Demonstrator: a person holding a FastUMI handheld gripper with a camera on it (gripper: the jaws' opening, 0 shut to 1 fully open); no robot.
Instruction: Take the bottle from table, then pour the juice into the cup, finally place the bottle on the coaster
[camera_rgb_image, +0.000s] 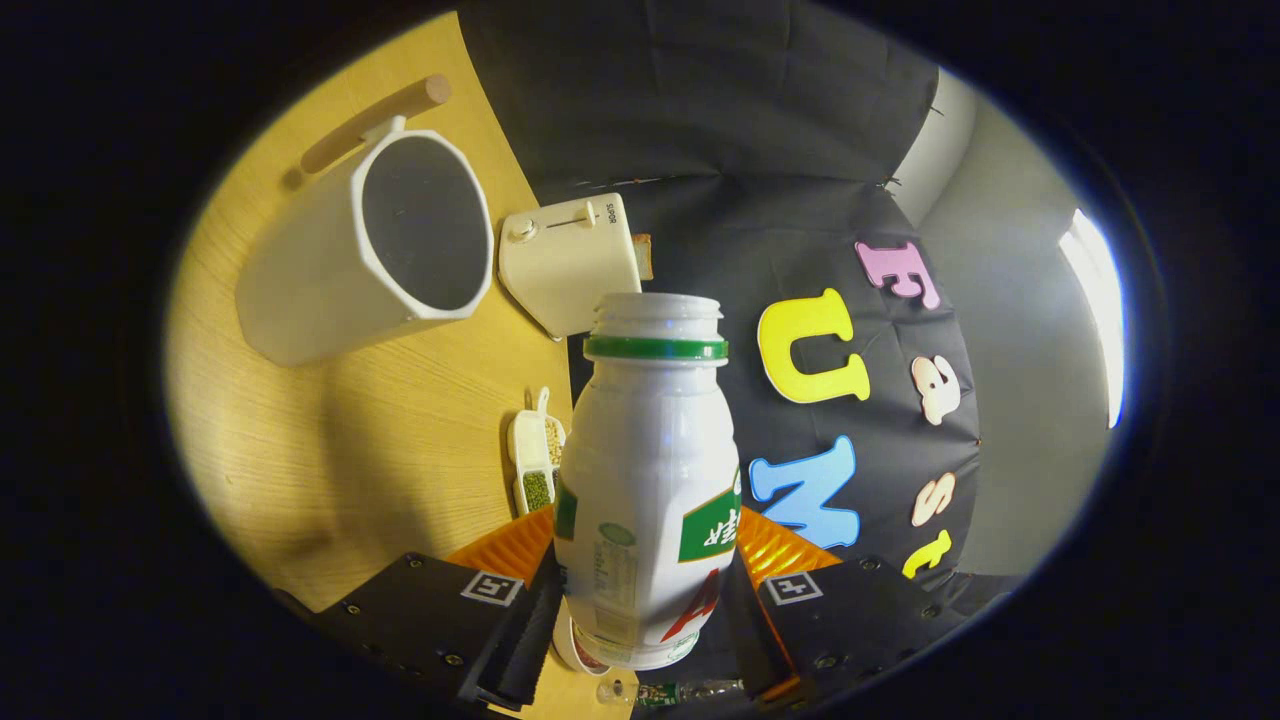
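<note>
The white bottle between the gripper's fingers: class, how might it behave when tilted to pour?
The bottle, held between the gripper fingers, looks like thin smooth plastic, so it may flex or slip. Its mouth is uncapped, so contents would probably spill readily once tipped toward the cup.

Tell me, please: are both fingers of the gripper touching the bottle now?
Touching. In the gripper view the bottle stands between the fingers of the gripper, and each finger presses against its lower body with no gap showing on either side.

Glossy plastic bottle (648, 480) – matt white cup (370, 250) on smooth wood-grain table (400, 440).
</note>
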